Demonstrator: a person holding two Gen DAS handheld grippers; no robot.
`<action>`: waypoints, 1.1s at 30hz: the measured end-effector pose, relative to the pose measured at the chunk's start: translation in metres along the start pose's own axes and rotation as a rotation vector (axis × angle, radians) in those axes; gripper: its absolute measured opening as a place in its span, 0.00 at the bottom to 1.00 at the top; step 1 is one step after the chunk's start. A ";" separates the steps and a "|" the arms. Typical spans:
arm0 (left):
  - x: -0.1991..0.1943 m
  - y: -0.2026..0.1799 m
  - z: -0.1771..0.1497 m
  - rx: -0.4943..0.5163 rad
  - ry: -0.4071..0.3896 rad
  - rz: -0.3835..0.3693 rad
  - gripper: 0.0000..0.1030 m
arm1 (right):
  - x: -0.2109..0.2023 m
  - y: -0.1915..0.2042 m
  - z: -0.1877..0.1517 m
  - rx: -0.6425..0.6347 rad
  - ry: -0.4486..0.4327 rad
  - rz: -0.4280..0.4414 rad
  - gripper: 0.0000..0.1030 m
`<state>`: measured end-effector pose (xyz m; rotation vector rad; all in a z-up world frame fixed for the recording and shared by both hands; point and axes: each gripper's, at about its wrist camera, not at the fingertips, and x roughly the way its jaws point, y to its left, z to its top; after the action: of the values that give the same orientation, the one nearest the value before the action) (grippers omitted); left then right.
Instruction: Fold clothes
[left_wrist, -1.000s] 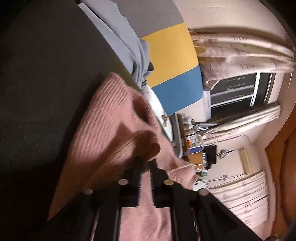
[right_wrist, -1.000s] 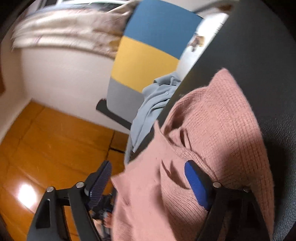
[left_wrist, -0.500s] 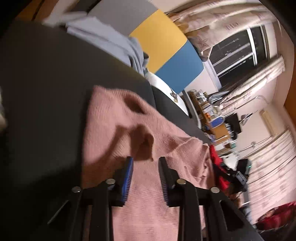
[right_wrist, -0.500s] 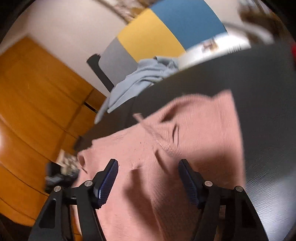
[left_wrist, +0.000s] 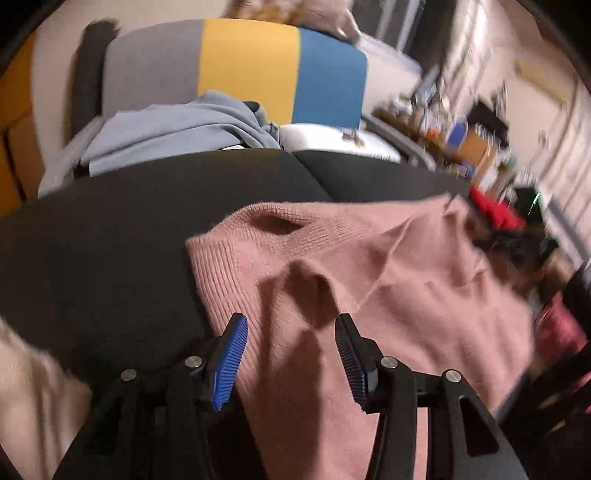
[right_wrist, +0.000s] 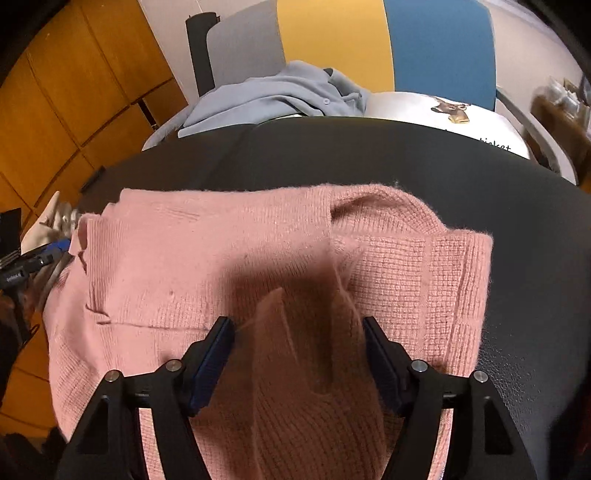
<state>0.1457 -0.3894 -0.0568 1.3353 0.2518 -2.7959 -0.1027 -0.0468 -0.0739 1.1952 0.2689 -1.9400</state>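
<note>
One pink sweater (right_wrist: 229, 266) lies partly folded on the dark worktop (right_wrist: 406, 158), its sides doubled over; by the look of it, more folding remains.
Beyond the far edge a grey-blue garment (right_wrist: 266, 99) waits, unfolded, on a chair (right_wrist: 332, 40). The left gripper (left_wrist: 291, 339) is opening, fingers (left_wrist: 231, 350) apart over the knit, gripping nothing; the right gripper (right_wrist: 299, 339) is narrowing slightly, still apart, empty.

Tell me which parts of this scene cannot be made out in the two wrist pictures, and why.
- Pink sweater: its near end is cut off by the lower frame edge and hidden by the gripper bodies, in both views.
- Clutter at the right, left wrist view: motion blur, not identifiable.
- Pale blue garment: its lower part is hidden behind the dark surface edge.
- Black print on the white item: cut off by that edge.
</note>
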 end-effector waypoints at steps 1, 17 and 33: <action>0.006 -0.002 0.003 0.041 0.014 0.014 0.49 | 0.000 -0.001 0.000 -0.002 0.005 -0.004 0.63; 0.039 0.075 0.027 -0.394 0.026 -0.307 0.45 | -0.002 0.001 -0.006 -0.036 -0.002 0.005 0.88; 0.017 0.010 0.042 -0.111 0.068 -0.055 0.05 | -0.022 -0.001 -0.005 -0.003 0.032 0.019 0.17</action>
<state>0.1037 -0.4047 -0.0455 1.4205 0.4457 -2.7368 -0.0954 -0.0316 -0.0593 1.2236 0.2758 -1.9052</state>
